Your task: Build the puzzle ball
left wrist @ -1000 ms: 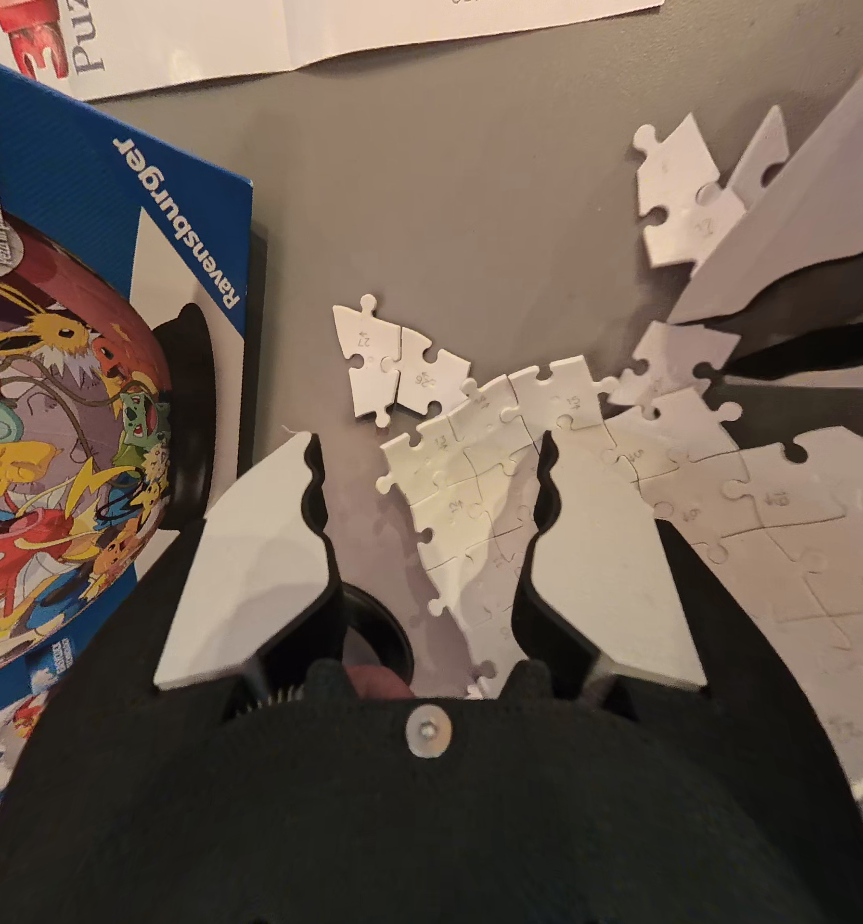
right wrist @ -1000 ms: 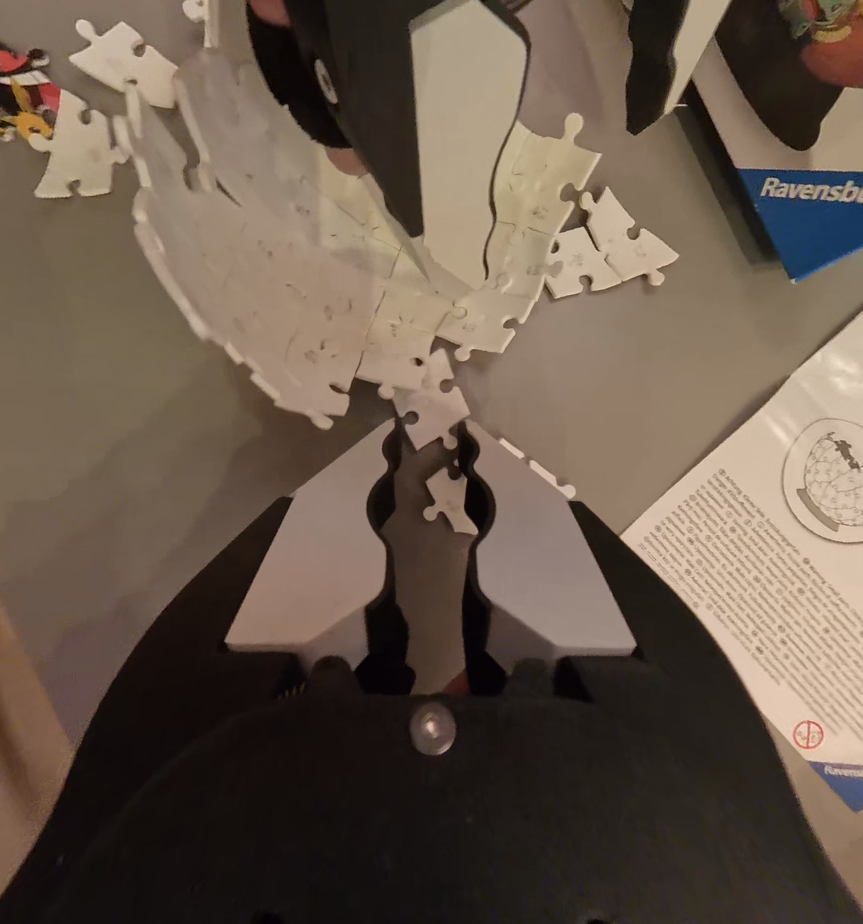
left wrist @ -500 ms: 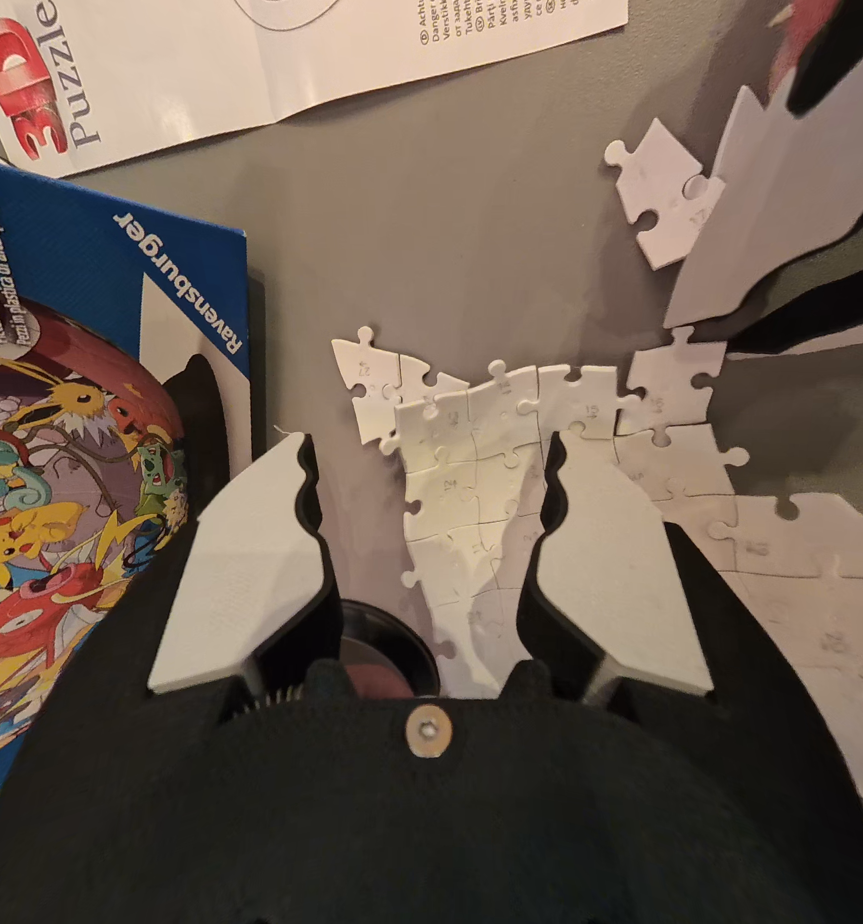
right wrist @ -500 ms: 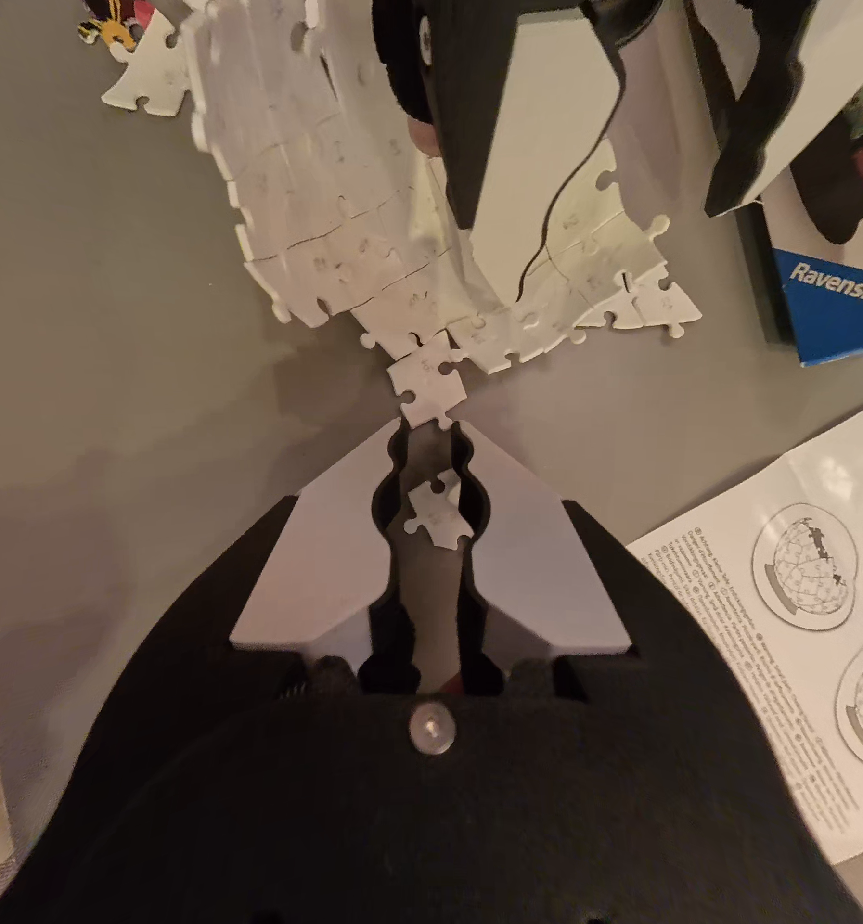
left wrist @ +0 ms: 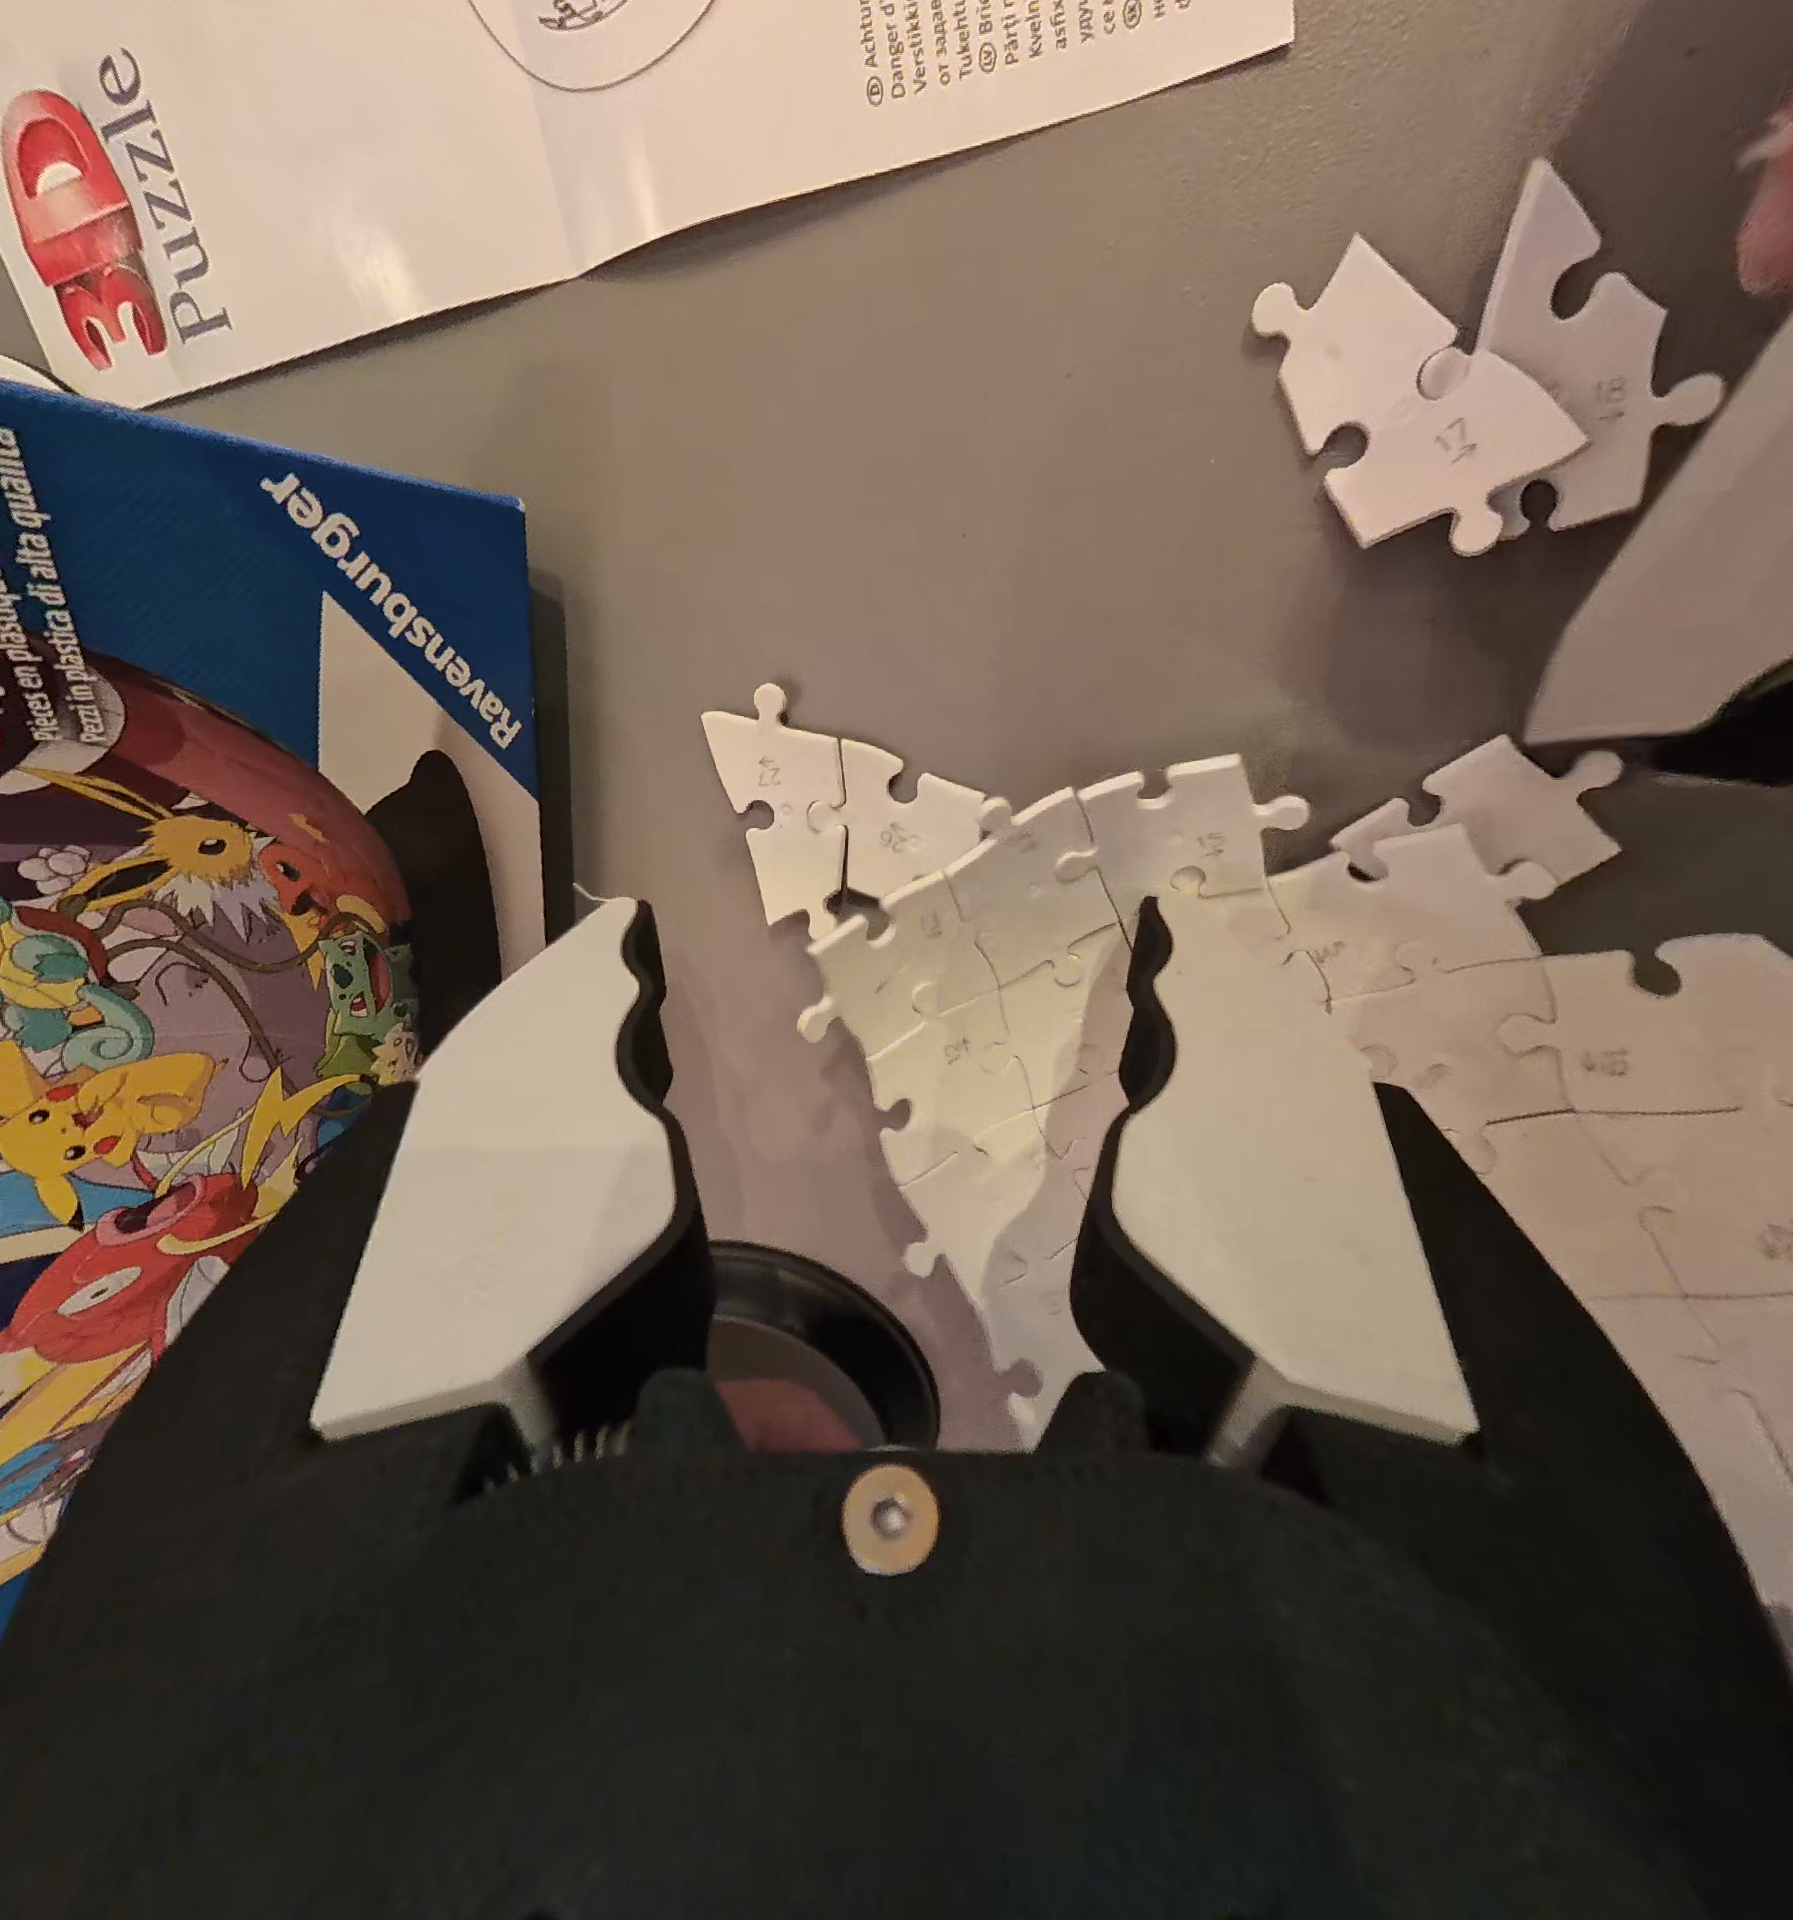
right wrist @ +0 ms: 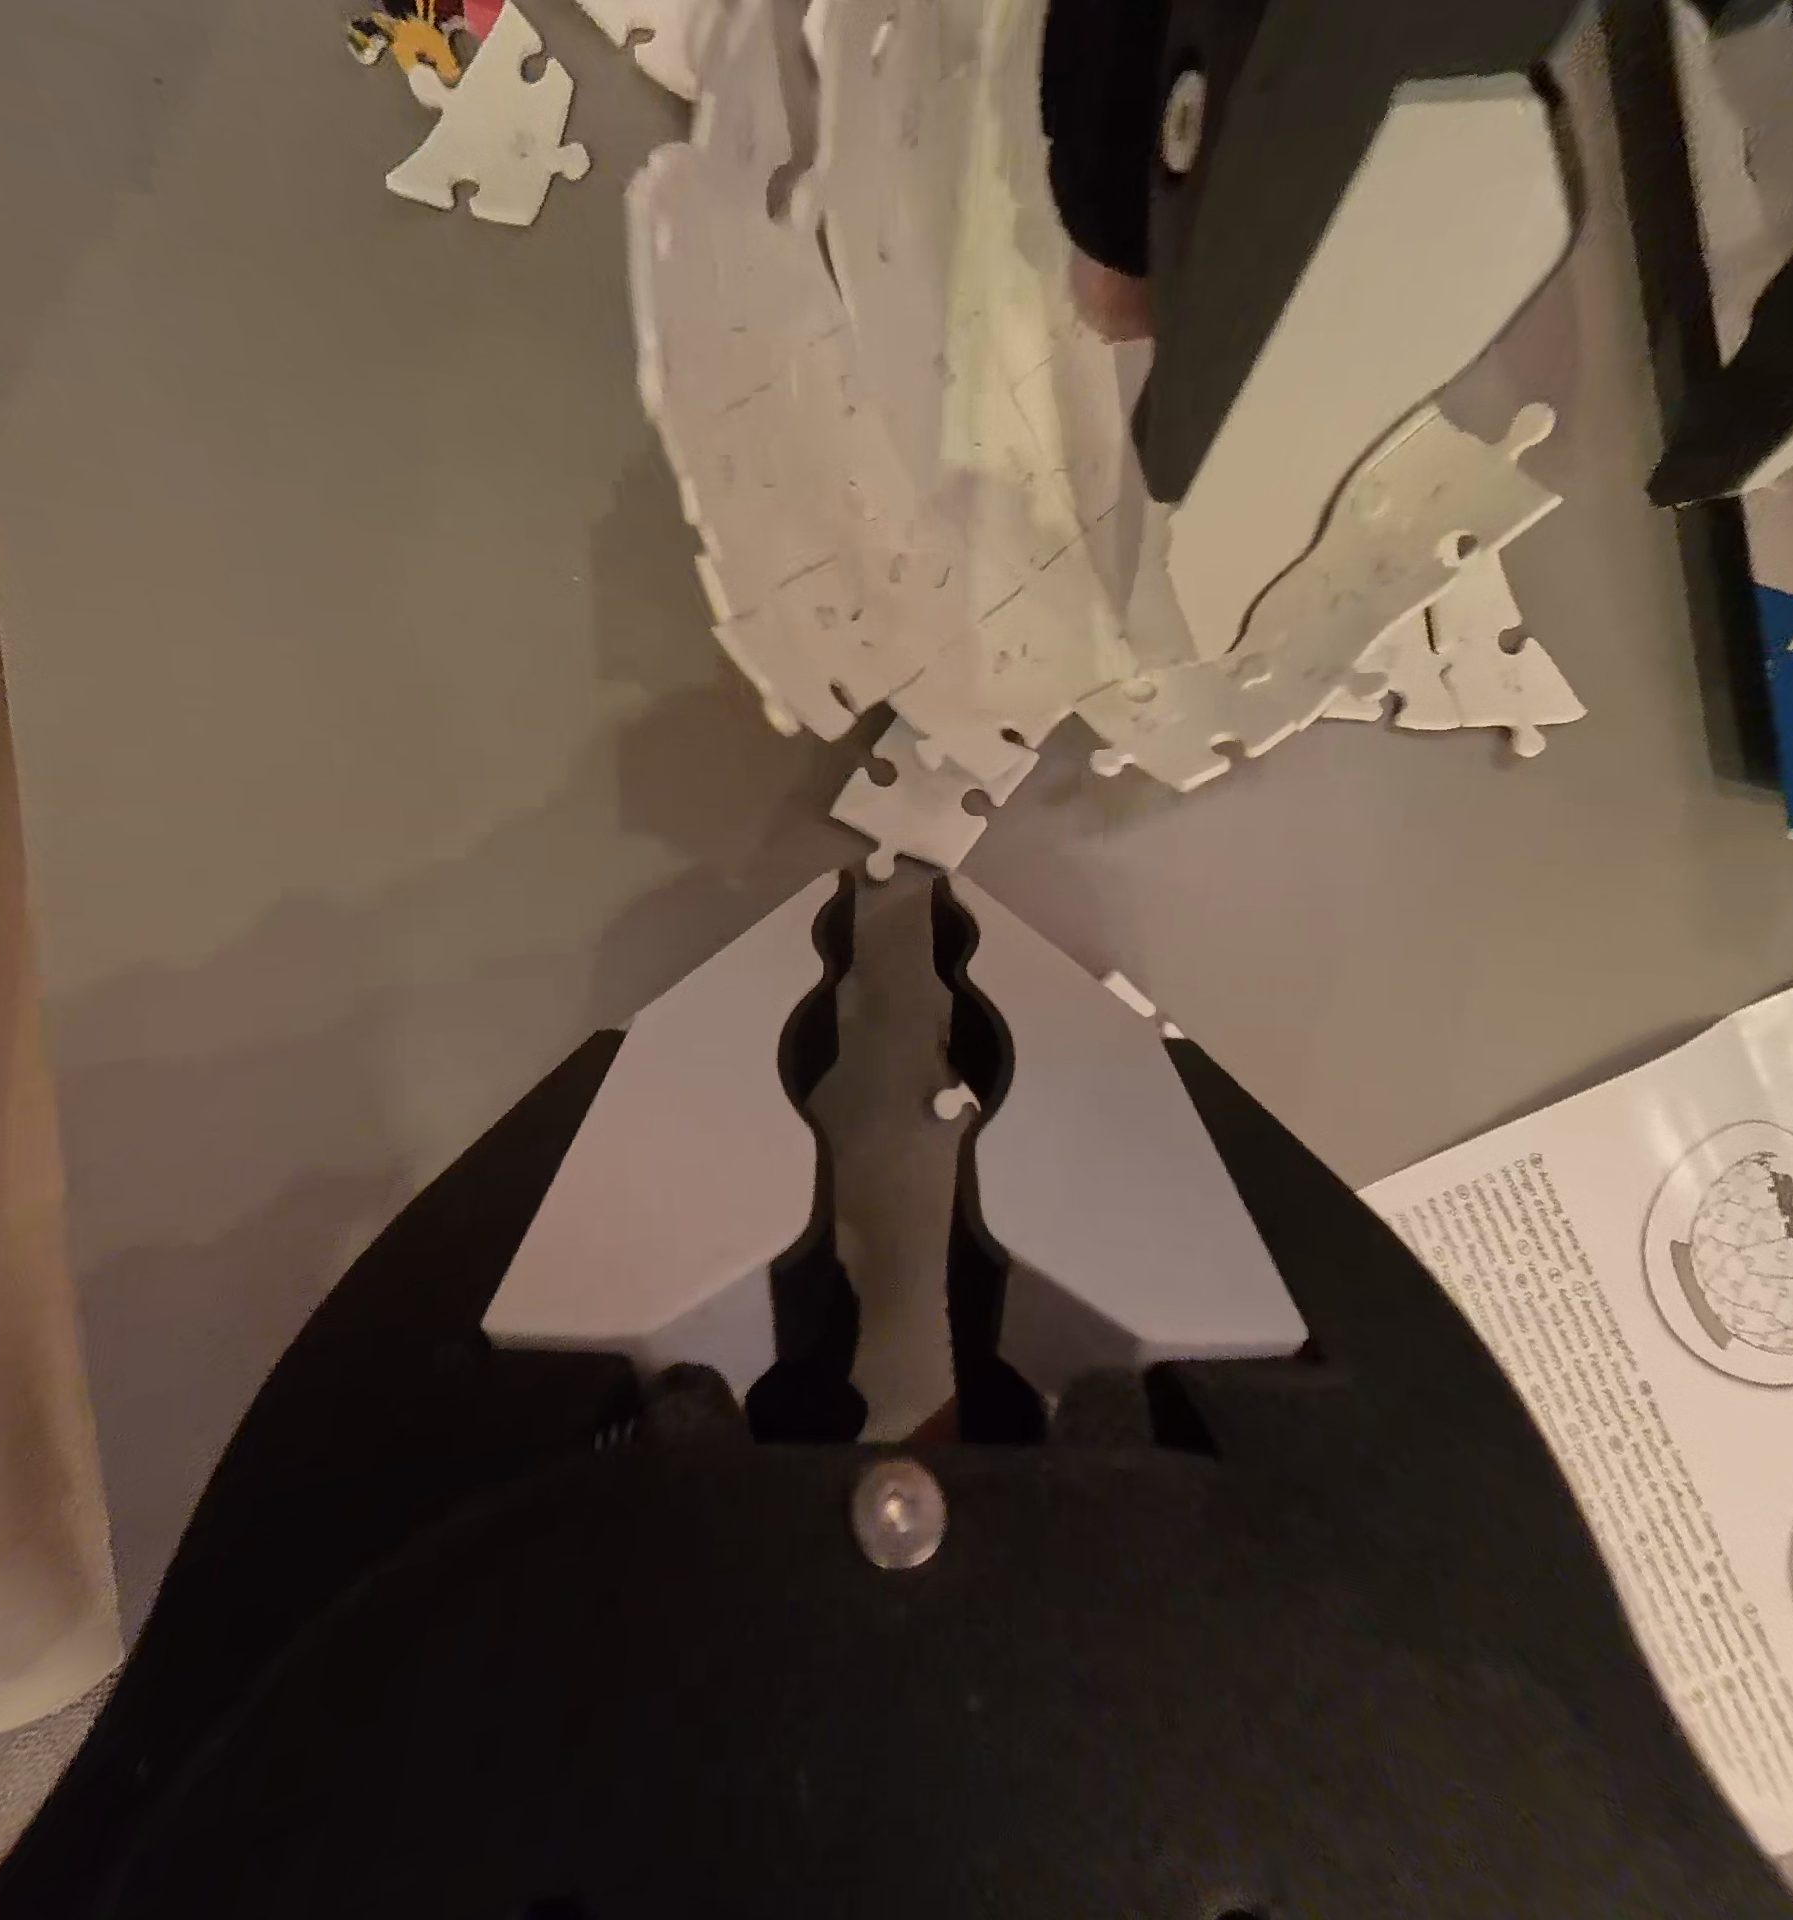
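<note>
The half-built white puzzle shell (left wrist: 975,1039) stands on the grey table, its numbered inner side facing me; it also shows in the right wrist view (right wrist: 850,468). My left gripper (left wrist: 881,935) is open, with a strip of the shell's wall between its fingers and its right finger against that wall. From the right wrist view it (right wrist: 1494,312) reaches into the shell from above. My right gripper (right wrist: 890,881) is nearly shut, and a single white puzzle piece (right wrist: 913,805) sits at its very tips, against the shell's lower rim. That piece (left wrist: 1505,810) also shows in the left wrist view.
The blue puzzle box (left wrist: 196,935) lies left of the shell. An instruction leaflet (left wrist: 559,156) lies behind it (right wrist: 1650,1299). Two joined pieces (left wrist: 830,810) and another pair (left wrist: 1432,416) lie loose. More pieces (right wrist: 487,156) lie far left. A black round stand (left wrist: 819,1320) is under my left gripper.
The shell has tipped up and come closer to my right gripper. The single piece has slid from between the right fingers out to their tips. The left gripper stays open.
</note>
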### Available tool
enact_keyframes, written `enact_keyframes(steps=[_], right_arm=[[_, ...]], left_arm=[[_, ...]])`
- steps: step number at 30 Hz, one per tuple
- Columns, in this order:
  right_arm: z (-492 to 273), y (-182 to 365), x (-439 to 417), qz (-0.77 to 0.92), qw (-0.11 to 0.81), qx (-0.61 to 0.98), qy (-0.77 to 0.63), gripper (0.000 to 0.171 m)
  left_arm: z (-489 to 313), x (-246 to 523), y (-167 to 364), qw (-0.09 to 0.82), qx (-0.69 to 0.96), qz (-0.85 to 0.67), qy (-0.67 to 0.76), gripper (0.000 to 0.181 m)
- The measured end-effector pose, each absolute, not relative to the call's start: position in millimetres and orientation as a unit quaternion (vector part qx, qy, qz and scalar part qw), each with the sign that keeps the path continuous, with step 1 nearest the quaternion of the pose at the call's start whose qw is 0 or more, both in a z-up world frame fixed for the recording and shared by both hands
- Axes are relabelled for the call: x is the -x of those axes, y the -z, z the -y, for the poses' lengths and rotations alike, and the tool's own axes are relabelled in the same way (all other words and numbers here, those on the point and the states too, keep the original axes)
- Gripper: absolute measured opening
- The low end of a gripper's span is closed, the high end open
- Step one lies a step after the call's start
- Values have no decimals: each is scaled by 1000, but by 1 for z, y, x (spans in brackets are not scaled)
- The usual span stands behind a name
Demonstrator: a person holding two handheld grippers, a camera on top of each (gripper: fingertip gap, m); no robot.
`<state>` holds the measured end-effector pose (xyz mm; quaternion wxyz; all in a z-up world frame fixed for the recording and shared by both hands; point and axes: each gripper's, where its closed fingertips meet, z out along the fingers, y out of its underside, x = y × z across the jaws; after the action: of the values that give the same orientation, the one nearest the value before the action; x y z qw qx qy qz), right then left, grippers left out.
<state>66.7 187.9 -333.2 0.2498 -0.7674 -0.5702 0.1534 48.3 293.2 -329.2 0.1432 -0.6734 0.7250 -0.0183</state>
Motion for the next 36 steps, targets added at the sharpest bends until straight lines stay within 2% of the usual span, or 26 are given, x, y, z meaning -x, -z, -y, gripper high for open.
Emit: enact_keyframes(steps=[8, 16, 26, 36], right_arm=[[-190, 335, -59, 526, 253, 801, -130, 4], [-192, 326, -66, 510, 269, 803, -150, 3], [-193, 306, -88, 566, 247, 769, -167, 2], [-191, 294, -92, 621, 257, 721, -169, 2]], left_arm=[[-294, -49, 331, 139, 674, -725, 20, 85], [-296, -45, 330, 138, 672, -727, 21, 86], [-299, -51, 332, 121, 655, -746, 5, 86], [-298, -74, 323, 168, 571, -803, -14, 92]])
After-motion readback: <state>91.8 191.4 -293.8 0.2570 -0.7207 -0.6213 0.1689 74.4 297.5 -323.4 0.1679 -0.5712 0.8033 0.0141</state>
